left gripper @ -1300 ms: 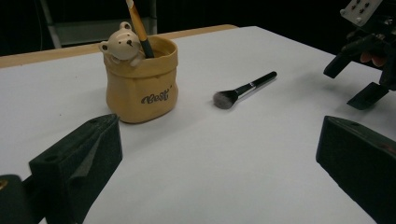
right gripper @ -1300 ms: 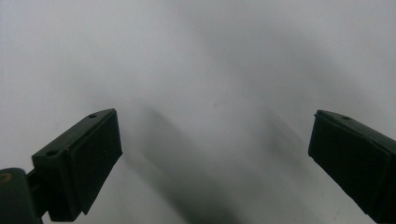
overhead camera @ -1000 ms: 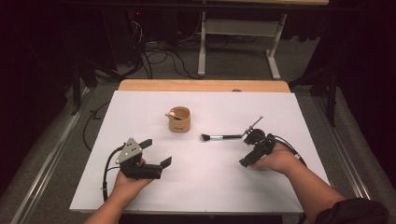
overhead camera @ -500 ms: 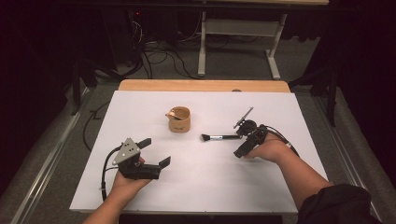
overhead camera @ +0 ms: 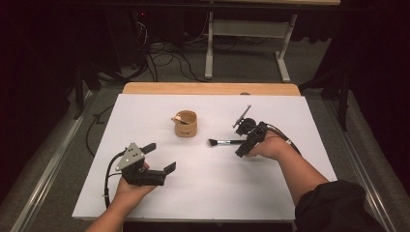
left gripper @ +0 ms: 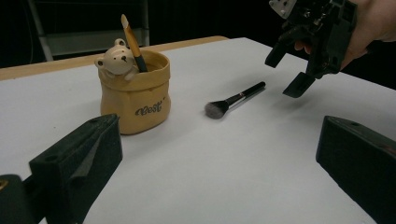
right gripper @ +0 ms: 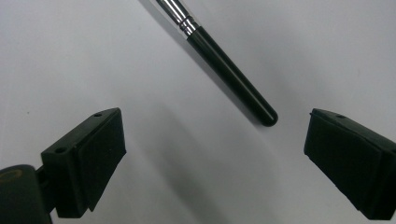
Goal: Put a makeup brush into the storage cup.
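Black right tool [overhead camera: 243,146], jaws spread, tilts down over the makeup brush [overhead camera: 223,142] handle.

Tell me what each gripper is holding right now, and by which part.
Nothing is held. The right gripper is open above the handle end of the makeup brush, which lies on the table, jaws not touching it. The left gripper is open and empty.

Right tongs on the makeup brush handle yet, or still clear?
Apart. The right gripper view shows the right tongs open, white table between both jaws and the makeup brush handle end.
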`<state>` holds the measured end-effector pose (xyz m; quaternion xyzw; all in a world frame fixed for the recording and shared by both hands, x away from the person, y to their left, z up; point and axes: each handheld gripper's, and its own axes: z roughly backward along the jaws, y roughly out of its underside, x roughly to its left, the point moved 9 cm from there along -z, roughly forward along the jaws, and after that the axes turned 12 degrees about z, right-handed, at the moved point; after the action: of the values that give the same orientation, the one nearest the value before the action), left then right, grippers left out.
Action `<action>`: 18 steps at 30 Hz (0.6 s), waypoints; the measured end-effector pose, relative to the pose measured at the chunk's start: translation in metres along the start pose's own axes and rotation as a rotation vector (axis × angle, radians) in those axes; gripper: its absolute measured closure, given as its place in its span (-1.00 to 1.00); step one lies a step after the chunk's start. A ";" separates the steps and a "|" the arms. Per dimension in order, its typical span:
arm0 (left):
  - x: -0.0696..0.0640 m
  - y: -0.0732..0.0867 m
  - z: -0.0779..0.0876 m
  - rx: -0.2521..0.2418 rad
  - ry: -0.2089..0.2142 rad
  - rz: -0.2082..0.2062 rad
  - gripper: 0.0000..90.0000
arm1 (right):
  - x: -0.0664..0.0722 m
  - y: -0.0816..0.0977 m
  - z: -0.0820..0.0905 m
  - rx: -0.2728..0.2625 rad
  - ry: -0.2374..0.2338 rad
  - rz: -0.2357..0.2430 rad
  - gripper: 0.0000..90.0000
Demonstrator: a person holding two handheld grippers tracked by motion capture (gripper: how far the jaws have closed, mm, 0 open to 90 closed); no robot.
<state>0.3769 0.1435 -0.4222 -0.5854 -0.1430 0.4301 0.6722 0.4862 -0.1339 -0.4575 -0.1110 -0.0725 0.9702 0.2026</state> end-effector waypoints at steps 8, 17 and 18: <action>0.001 0.000 0.001 -0.003 0.000 0.006 -0.98 | -0.007 -0.005 -0.009 -0.008 -0.012 -0.026 -0.80; 0.002 0.001 0.000 0.006 -0.002 0.000 -0.98 | -0.014 -0.010 -0.015 -0.028 -0.029 -0.059 -0.75; 0.002 0.000 0.000 0.006 -0.002 0.000 -0.98 | -0.015 -0.011 -0.017 -0.032 -0.031 -0.049 -0.75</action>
<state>0.3779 0.1454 -0.4233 -0.5828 -0.1425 0.4313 0.6738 0.5076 -0.1288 -0.4689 -0.0972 -0.0938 0.9653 0.2234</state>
